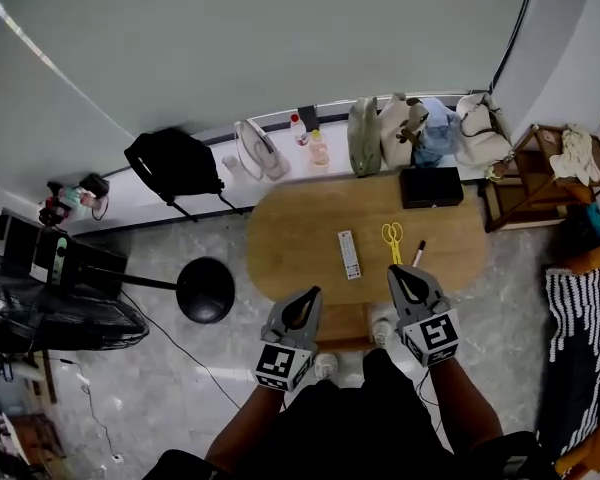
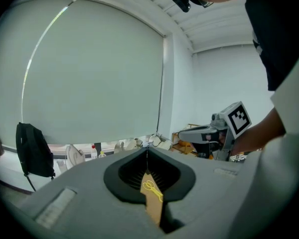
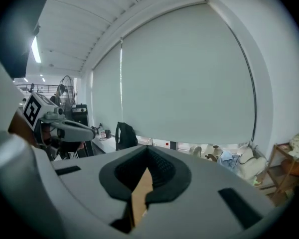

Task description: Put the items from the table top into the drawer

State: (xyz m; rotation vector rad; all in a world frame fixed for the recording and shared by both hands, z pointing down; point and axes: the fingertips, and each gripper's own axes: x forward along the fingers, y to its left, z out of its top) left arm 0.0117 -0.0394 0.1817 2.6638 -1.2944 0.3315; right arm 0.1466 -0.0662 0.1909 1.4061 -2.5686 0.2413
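1. Presently the left hand-held gripper (image 1: 313,293) hovers over the near edge of the oval wooden worktop (image 1: 290,228). Its jaws are pressed together at the tips, with nothing between them.
2. The right hand-held gripper (image 1: 394,270) hangs beside it, jaws likewise closed and empty.
3. A white remote control (image 1: 349,254) lies on the worktop, just beyond and between the two tips.
4. Yellow scissors (image 1: 392,235) lie just right of the remote, ahead of the right hand-held gripper, and a pen (image 1: 418,254) lies just beside them.
5. A black box (image 1: 431,186) sits toward the worktop's far edge, apart from the rest.
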